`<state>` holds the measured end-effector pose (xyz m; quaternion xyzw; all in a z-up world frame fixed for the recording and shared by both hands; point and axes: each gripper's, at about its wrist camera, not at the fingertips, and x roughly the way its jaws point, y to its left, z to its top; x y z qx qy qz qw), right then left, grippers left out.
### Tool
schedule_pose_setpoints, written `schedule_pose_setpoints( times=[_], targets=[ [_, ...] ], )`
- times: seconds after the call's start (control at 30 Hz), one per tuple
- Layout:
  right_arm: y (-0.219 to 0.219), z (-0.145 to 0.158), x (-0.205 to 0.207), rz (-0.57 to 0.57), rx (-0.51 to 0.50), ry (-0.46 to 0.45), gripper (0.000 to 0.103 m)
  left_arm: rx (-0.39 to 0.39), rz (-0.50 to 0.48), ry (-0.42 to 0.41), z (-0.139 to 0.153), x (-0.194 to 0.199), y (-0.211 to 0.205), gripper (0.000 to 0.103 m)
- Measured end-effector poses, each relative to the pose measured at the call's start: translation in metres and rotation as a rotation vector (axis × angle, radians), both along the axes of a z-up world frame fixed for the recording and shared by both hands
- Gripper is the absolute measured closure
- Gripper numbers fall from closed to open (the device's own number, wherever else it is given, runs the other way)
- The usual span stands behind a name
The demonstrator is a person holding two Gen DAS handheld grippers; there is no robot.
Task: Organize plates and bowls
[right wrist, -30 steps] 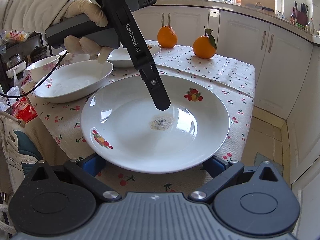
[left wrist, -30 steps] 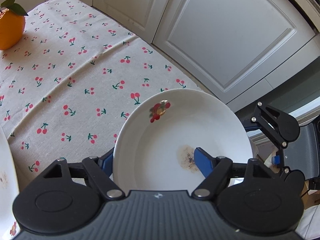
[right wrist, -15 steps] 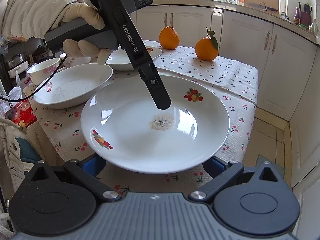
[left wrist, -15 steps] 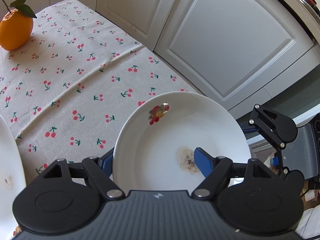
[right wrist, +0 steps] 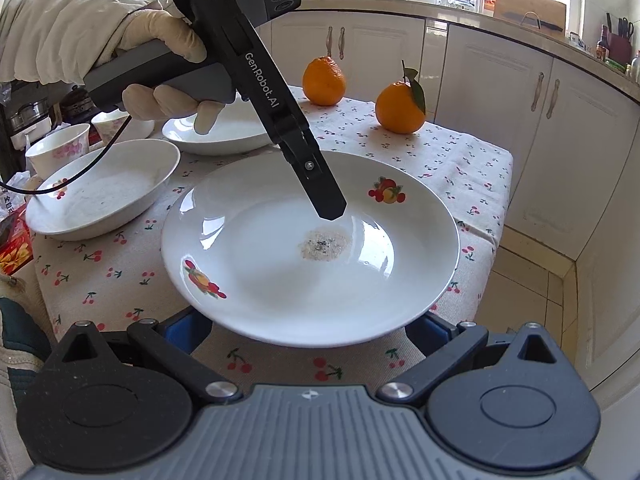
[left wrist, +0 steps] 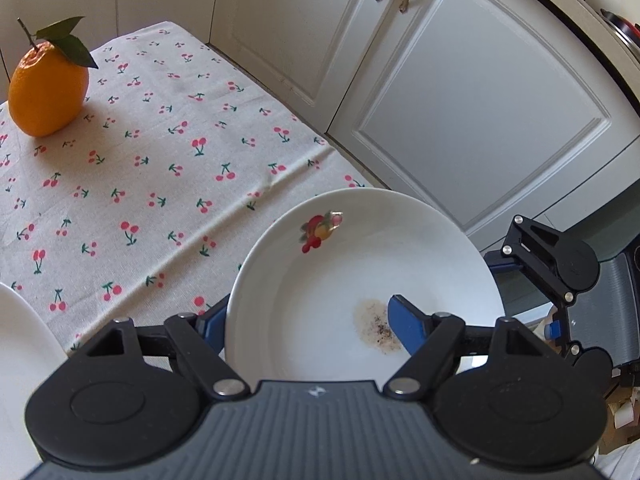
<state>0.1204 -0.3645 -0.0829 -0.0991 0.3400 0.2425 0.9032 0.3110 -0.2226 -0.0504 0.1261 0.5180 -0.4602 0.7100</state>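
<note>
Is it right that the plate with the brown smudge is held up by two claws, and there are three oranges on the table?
Nearly. Both claws do hold the plate, but the right wrist view shows only two oranges on the table, not three.

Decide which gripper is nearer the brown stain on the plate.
Left. The left gripper grips the plate with one finger right beside the stain; the right gripper is at the plate's rim, farther from the stain.
</note>
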Motion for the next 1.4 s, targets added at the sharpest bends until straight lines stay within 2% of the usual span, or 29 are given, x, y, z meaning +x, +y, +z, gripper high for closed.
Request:
schedule_pose_setpoints(
  times=[0.47,1.0,1.17,1.27,1.4],
  targets=[
    [-0.008,-0.008,0.037,-0.025,-0.014,-0.002,0.0,-0.001,0.038,-0.026,-0.013,0.034,-0.012,0.024],
    [-0.008,-0.012,0.042,-0.069,0.006,0.002,0.0,0.0,0.065,-0.081,-0.013,0.038,-0.013,0.021],
    [-0.009,-0.005,0.033,-0.091,0.024,0.003,0.0,-0.015,0.1,-0.12,-0.003,0.03,-0.004,0.02],
    [-0.007,0.002,0.023,-0.104,0.018,0.001,0.0,-0.034,0.118,-0.159,0.011,0.02,0.004,0.016],
    [0.001,0.014,0.004,-0.127,0.013,-0.023,0.0,-0.048,0.137,-0.213,0.033,-0.001,0.016,0.015]
  ],
)
